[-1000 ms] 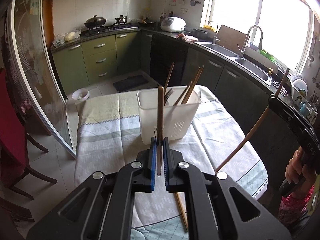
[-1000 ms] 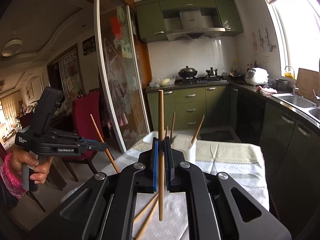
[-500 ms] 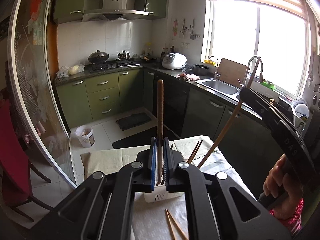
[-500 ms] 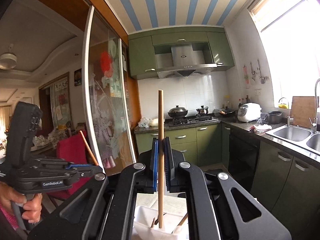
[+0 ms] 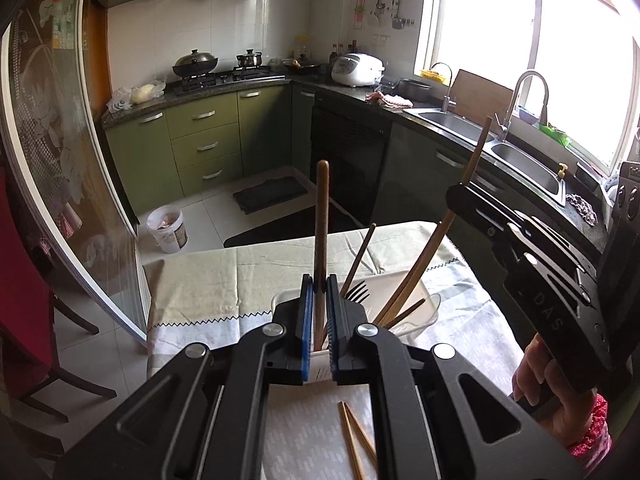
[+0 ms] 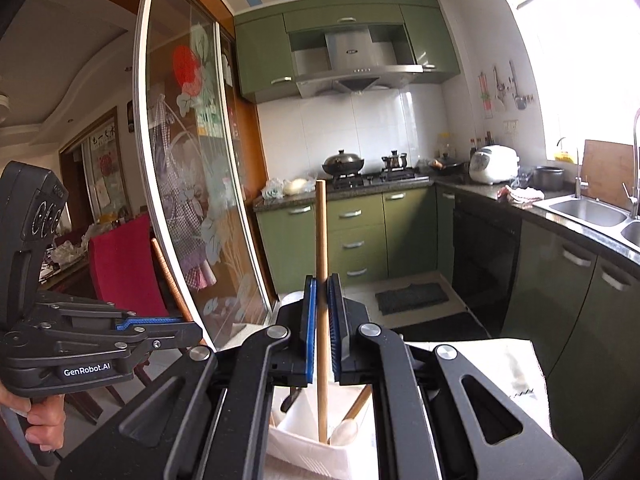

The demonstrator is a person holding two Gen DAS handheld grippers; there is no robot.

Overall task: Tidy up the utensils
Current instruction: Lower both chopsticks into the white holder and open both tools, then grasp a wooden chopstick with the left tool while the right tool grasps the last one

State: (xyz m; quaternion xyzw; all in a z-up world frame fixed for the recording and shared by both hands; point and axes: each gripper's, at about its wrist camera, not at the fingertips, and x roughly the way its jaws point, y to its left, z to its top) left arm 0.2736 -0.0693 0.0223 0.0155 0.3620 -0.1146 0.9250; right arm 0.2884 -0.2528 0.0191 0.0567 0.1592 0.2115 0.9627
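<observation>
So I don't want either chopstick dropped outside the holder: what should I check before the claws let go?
1. Left claw grips dark chopstick: ok.
2. Right claw grips light chopstick: ok.
3. Light chopstick's lower end inside white holder: ok.
4. Dark chopstick's lower end inside holder: cannot tell, claw hides it.
5. Both chopsticks near upright: ok.
6. Loose chopsticks remain on the tablecloth: not ok.
</observation>
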